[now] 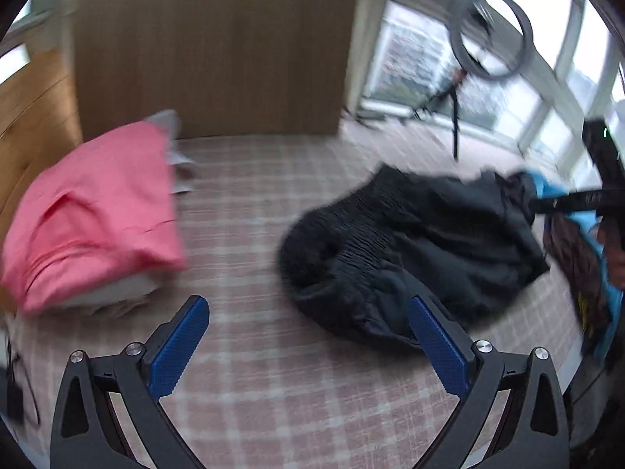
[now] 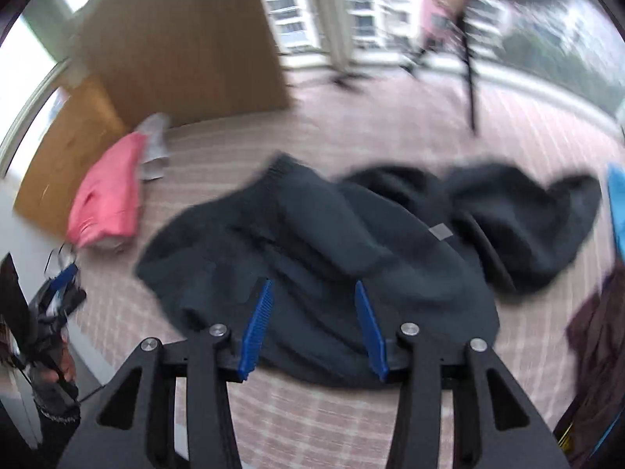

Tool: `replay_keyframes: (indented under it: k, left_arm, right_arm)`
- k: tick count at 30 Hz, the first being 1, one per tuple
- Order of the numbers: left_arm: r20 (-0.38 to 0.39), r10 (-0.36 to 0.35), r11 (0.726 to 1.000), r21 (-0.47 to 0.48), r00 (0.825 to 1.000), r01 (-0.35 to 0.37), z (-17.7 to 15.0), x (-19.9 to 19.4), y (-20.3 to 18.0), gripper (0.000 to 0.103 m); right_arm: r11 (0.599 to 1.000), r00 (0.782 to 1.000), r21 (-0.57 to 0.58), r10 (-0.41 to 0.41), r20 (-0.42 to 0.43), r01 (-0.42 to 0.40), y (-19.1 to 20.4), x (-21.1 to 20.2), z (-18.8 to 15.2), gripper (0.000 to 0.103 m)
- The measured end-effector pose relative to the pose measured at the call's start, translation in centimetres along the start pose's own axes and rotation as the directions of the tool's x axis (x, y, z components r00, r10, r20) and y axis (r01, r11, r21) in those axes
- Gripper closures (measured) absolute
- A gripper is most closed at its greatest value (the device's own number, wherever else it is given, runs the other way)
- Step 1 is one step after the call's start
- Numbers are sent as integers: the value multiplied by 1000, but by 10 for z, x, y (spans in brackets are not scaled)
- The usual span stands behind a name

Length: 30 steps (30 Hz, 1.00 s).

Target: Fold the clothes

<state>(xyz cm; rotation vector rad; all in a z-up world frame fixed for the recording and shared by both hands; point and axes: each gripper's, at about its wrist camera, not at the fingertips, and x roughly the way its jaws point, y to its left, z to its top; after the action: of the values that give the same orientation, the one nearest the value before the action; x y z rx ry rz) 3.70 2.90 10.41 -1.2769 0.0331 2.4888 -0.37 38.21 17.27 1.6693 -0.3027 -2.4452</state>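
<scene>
A dark crumpled sweater (image 1: 410, 250) lies on the pink plaid bed cover (image 1: 250, 211); it fills the middle of the right wrist view (image 2: 332, 242). My left gripper (image 1: 308, 308) is open and empty, above the bed just left of the sweater's near edge. My right gripper (image 2: 312, 293) is open, its blue pads over the sweater's near part, gripping nothing. The right gripper's black body (image 1: 601, 195) shows at the far right of the left wrist view. A folded pink garment (image 1: 93, 211) tops a stack at the left (image 2: 109, 195).
A wooden headboard (image 1: 211, 51) and cabinet (image 1: 31, 117) stand behind the bed. A ring light on a tripod (image 1: 488, 35) stands by the windows. More clothes, blue (image 2: 617, 199) and dark brown (image 2: 601, 344), lie at the right. The left gripper (image 2: 58, 293) shows at the left edge.
</scene>
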Motion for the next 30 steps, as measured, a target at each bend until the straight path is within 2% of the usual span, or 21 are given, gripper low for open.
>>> replay_keyframes:
  k: [5, 6, 8, 10, 12, 13, 14, 16, 20, 22, 24, 26, 27, 28, 30]
  left_arm:
    - [-73, 18, 975, 221, 997, -1, 17, 57, -46, 1]
    - [-99, 22, 967, 253, 995, 3, 17, 67, -50, 5]
    - [-154, 40, 961, 277, 987, 5, 17, 85, -53, 27]
    - [-205, 24, 967, 253, 978, 30, 11, 95, -50, 82]
    - [-210, -13, 982, 183, 978, 53, 4, 88, -37, 87]
    - [-194, -46, 986, 147, 980, 75, 0, 79, -29, 93]
    - [-167, -70, 990, 113, 983, 90, -5, 65, -21, 94]
    - [-126, -74, 994, 67, 989, 83, -13, 39, -12, 98]
    - [-38, -77, 997, 19, 996, 77, -37, -21, -1, 98]
    - [-44, -65, 998, 11, 997, 65, -47, -29, -1, 97]
    - [-59, -10, 1000, 19, 998, 12, -51, -22, -1, 94]
    - [-101, 27, 999, -18, 995, -29, -54, -12, 3, 78]
    - [-116, 28, 998, -52, 993, -35, -56, -11, 7, 58]
    - [-109, 30, 996, -83, 994, -39, -60, -15, 11, 46]
    - [-75, 19, 994, -110, 997, -27, -68, -26, 15, 45]
  right_arm:
    - [999, 1000, 40, -9, 25, 8, -37, 2, -10, 59]
    - [999, 1000, 32, -9, 30, 8, -38, 2, -9, 59]
    - [1000, 1000, -3, -1, 26, 1, -38, 5, -5, 54]
    - [998, 1000, -59, -5, 23, 7, -35, 11, 2, 53]
    - [992, 1000, -123, 2, 25, 1, -23, 17, 15, 53]
    - [989, 1000, -151, 16, 26, -12, -17, 20, 23, 53]
    - [984, 999, -178, 32, 25, -28, -10, 25, 32, 53]
    - [970, 998, -234, 68, 15, -62, 5, 37, 54, 53]
    - [921, 993, -370, 106, -53, -118, 47, 78, 85, 52]
    - [880, 985, -444, 130, -115, -168, 72, 101, 89, 52]
    - [835, 980, -519, 111, -168, -183, 97, 124, 88, 52]
    - [804, 977, -568, 77, -198, -178, 112, 145, 87, 51]
    - [792, 974, -583, 62, -218, -181, 117, 156, 87, 51]
    - [784, 970, -591, 56, -237, -190, 121, 165, 87, 51]
    - [772, 966, -603, 50, -254, -199, 124, 177, 89, 51]
